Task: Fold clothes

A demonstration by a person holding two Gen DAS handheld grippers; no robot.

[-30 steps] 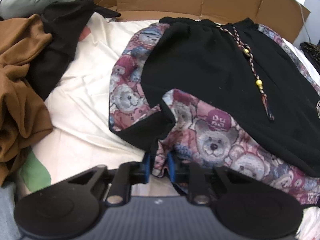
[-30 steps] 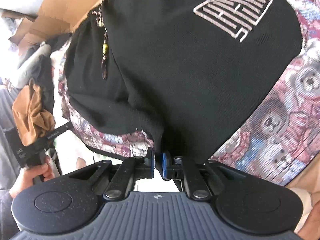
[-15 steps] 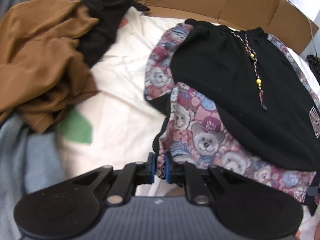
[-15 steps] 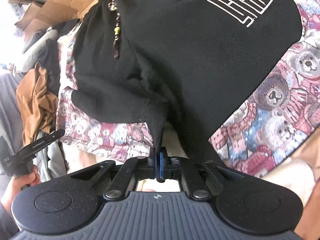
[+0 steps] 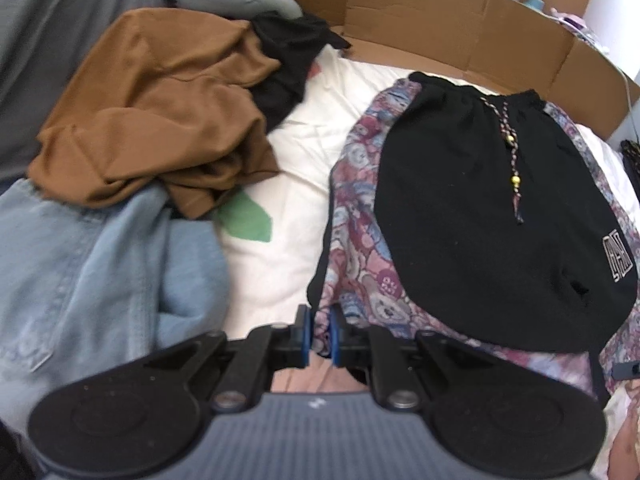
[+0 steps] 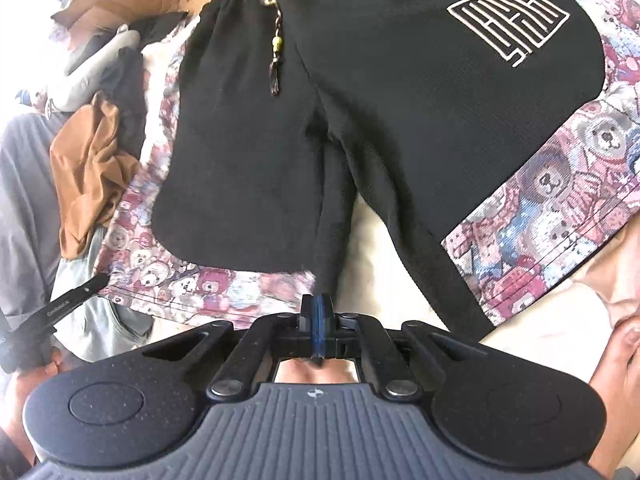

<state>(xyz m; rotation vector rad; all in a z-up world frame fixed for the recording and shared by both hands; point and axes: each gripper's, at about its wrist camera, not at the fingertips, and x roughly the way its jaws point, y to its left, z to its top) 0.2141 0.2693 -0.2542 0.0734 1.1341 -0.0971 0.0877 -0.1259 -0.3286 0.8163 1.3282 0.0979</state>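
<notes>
Black knit shorts [image 5: 480, 216] with teddy-bear print panels lie spread on the cream sheet [image 5: 288, 248] just ahead of both tools; we find the left gripper [image 5: 319, 334] pinched on the printed hem of one leg and the right gripper [image 6: 319, 322] clamped tight on a thin black edge at the inner leg. We judge the right hold shallow, so any sideways pull risks the fabric slipping free and the fold collapsing. We also note the brown garment [image 5: 160, 112] and denim [image 5: 92, 272] left of the left gripper, near enough to snag a swung leg.
</notes>
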